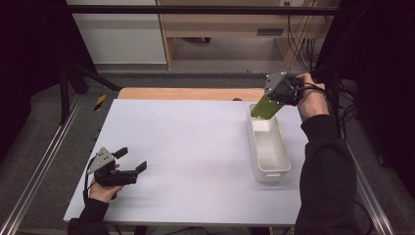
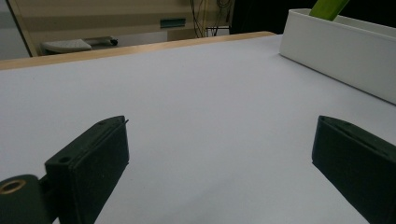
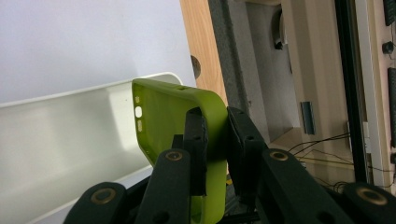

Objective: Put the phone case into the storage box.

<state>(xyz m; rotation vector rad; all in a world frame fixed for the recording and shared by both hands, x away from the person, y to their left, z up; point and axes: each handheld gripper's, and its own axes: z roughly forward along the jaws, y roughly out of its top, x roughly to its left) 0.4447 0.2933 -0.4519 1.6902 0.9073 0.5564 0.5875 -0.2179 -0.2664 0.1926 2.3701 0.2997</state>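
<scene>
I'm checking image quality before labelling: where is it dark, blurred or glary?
High view: the edges fall into black, and the white table is evenly lit. Left gripper view: the near jaws are soft and dark, the white bin sharper. Right gripper view: the green phone case is crisp, with a bright sheen on the bin's inner wall.

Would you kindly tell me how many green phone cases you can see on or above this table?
1. The green phone case is clamped in the right gripper and tilts down into the far end of the white bin. None lies elsewhere on the table.
</scene>
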